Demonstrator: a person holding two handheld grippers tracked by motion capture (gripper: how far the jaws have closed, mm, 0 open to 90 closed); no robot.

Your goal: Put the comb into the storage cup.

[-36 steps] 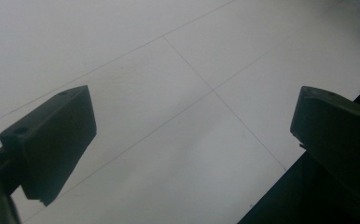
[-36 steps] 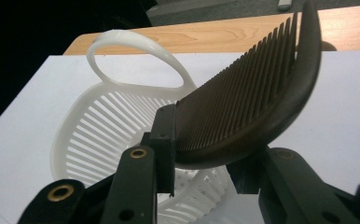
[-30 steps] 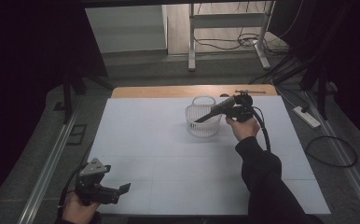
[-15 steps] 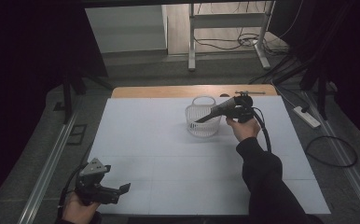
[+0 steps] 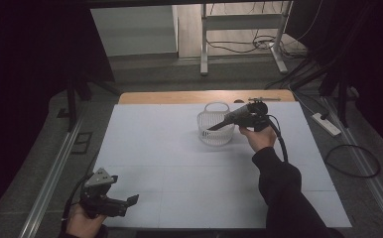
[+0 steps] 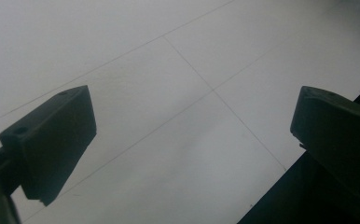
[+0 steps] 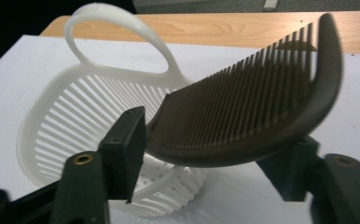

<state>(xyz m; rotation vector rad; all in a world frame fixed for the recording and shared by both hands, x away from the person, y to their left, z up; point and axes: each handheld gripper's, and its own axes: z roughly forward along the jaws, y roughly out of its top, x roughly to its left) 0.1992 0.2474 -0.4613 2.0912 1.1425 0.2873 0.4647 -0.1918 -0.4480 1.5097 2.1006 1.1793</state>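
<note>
Over the white basket [image 5: 216, 130] at the far side of the table [image 5: 169, 163] we hold the right gripper [image 5: 213, 127], and between its jaws lies a dark comb [image 7: 243, 121], teeth turned up, spine down. The jaws have just been opening: in the right gripper view the comb rests across them, leaning on the left jaw, and we cannot tell whether the pads press on it at all. We judge the comb is being let go so that it drops into the basket, which is why the jaws hang just above the rim beside the looped handle [image 7: 122, 32]. The left gripper [image 5: 122, 203] waits at the near left corner, well apart from the work, its jaws spread wide over bare table with nothing between them.
</note>
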